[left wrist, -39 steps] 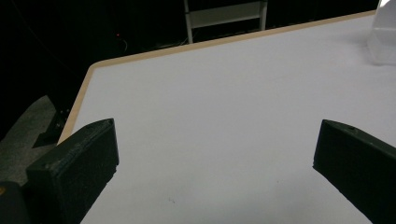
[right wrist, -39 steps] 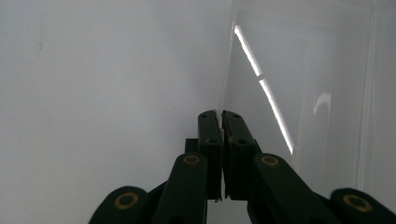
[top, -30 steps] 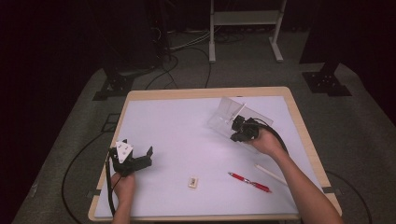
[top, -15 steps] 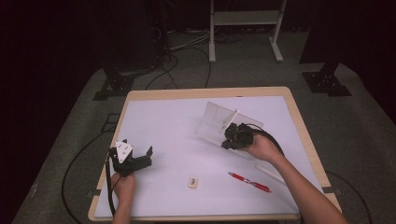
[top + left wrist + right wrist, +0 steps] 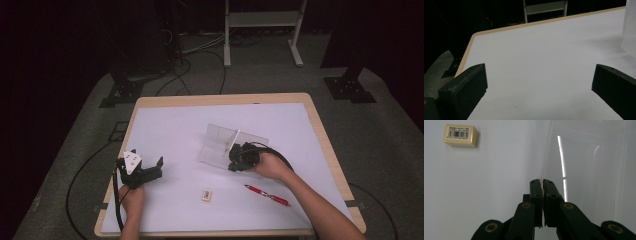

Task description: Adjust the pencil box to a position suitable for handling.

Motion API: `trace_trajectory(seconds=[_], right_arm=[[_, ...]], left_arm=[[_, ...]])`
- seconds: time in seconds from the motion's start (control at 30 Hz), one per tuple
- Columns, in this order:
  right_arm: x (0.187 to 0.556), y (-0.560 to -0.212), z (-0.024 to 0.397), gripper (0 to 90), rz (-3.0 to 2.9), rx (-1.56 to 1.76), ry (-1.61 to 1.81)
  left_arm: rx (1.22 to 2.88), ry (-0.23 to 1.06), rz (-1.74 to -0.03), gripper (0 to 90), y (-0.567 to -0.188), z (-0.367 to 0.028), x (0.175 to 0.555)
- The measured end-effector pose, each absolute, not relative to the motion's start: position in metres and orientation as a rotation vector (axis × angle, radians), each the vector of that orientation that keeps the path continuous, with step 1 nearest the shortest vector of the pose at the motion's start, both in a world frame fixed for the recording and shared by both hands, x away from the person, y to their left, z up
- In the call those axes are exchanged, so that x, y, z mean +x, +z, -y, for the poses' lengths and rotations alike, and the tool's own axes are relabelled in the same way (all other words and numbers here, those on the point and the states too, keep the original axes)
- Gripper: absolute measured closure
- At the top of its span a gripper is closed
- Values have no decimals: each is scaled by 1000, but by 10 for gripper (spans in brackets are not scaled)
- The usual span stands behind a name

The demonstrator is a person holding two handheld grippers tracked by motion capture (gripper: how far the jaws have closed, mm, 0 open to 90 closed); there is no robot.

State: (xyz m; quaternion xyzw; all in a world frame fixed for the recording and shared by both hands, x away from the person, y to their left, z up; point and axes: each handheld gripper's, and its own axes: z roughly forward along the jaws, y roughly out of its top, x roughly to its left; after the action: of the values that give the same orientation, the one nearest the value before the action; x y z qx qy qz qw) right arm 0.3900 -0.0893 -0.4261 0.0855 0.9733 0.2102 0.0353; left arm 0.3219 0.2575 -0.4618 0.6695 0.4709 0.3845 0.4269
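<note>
Even overhead light on the white table (image 5: pixel 165 125); surroundings fall off to near black beyond the grey floor mat (image 5: pixel 385 125). High view soft, slightly low in detail. Left gripper view: table surface bright, faint soft shadow toward the right, near jaws dark and a little blurred. Right gripper view: sharp on the eraser (image 5: pixel 460 135) label; vertical glare streak on the clear plastic sheet (image 5: pixel 584 165); shadows short and soft.

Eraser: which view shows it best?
Right gripper view: the eraser is close enough to show its barcode label. In the high view it's a small tan block on the table between the grippers.
</note>
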Motion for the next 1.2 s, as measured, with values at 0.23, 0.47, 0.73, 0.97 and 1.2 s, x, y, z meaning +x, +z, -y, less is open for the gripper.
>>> trace_trajectory(seconds=[0.23, 0.47, 0.73, 0.97, 1.2], right_arm=[[392, -435, 84, 862, -3013, 270, 628], [393, -439, 84, 852, -3022, 285, 649], [392, -426, 99, 587, -2986, 378, 804], [385, -412, 118, 523, -2939, 443, 882], [373, -404, 149, 430, -2879, 544, 974]], left_arm=[[1671, 960, -1175, 0, -462, -257, 322], [1674, 961, -1176, 0, -462, -257, 322], [1677, 963, -1172, 0, -462, -257, 322], [1680, 964, -1172, 0, -462, -256, 322], [1680, 962, -1171, 0, -462, -257, 322]])
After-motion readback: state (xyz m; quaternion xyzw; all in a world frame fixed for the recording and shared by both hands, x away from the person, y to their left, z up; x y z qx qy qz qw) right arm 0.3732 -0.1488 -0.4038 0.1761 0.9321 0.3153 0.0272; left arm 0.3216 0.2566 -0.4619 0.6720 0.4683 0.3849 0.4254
